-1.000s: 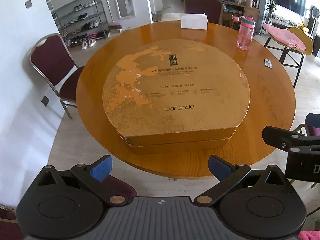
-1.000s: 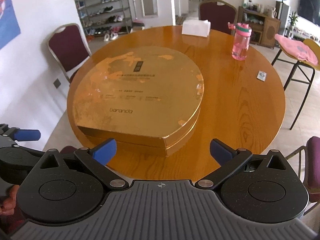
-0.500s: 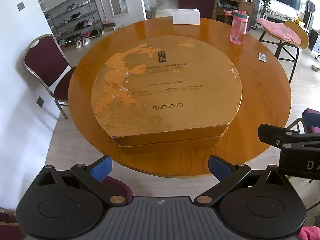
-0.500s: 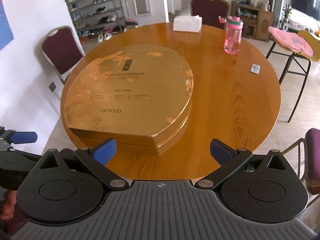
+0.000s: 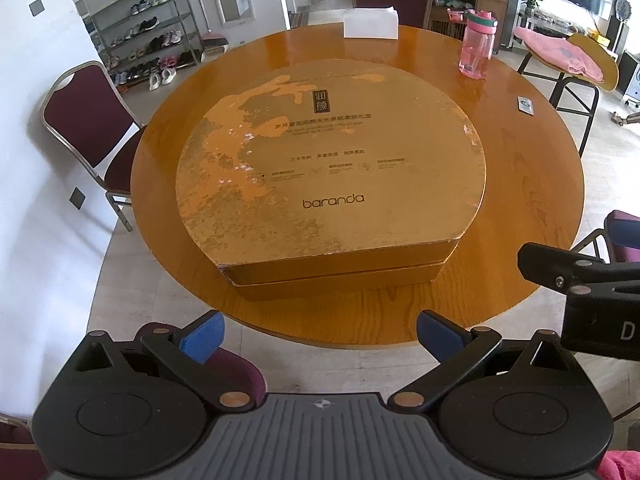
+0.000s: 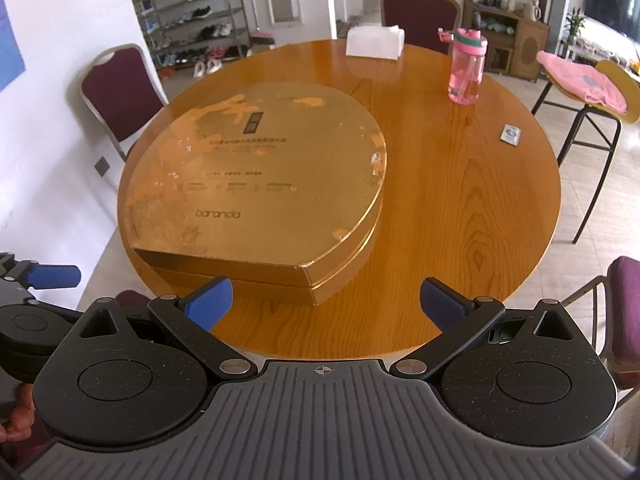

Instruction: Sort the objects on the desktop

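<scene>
a round wooden table (image 5: 520, 200) is seen ahead of both grippers, and most of its middle and left part is covered by a large gold gift box (image 5: 332, 168) with a flat near edge, its lid closed and marked "baranda". behind the box, at the far rim, a white tissue pack (image 5: 371, 23) is set, and to the far right a pink water bottle (image 5: 477, 45) is stood upright, well apart from the box. a small flat packet (image 5: 524, 104) is laid near the right rim. the left gripper (image 5: 320, 334) is held short of the table's near edge with its jaws spread wide and nothing between them. the right gripper (image 6: 326, 300) is held just before the box's near corner, its jaws likewise wide and empty.
</scene>
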Motion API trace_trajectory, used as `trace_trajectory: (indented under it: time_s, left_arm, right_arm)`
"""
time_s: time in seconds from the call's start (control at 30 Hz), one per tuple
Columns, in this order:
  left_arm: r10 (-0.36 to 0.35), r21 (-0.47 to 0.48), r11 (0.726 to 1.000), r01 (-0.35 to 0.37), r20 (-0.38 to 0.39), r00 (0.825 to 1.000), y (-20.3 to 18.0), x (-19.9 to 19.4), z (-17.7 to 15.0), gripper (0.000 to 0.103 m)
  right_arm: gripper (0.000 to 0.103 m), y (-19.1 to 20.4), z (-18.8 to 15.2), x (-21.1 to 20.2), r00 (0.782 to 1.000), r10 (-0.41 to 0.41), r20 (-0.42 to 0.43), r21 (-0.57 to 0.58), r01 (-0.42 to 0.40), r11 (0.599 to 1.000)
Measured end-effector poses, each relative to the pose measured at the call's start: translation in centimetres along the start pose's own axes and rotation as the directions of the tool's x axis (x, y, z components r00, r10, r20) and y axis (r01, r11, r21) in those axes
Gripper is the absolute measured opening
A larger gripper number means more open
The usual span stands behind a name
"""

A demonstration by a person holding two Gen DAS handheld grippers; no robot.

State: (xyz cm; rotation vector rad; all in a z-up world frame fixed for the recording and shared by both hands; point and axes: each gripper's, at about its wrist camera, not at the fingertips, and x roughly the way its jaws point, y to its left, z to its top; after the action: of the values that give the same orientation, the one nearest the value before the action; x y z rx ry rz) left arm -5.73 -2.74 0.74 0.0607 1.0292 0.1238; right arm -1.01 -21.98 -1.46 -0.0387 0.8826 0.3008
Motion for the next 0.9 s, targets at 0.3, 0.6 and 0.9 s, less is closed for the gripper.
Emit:
trace_trajectory:
  time_s: [0.3,0.6,0.9]
  left_arm:
    - [-0.005,0.0,1.0,0.005,-0.008,1.0,0.13,0.32,0.25,0.102]
    - [-0.006,0.001,1.0,0.006,-0.018,1.0,0.19,0.7,0.45,0.102]
    - [0.003,-0.002,1.0,-0.003,-0.03,1.0,0.16,0.99,0.5,0.102]
  right_arm:
    - [0.102,0.04,0.19,0.22,1.0,-0.001,-0.006,-0.001,0.001,1.0]
    - [0.102,0.03,0.36,0.31,1.0,-0.004,-0.01,-0.004,0.004,1.0]
    - [0.102,0.02,0.53,0.39,1.0,-0.008,-0.014,-0.007,0.007,1.0]
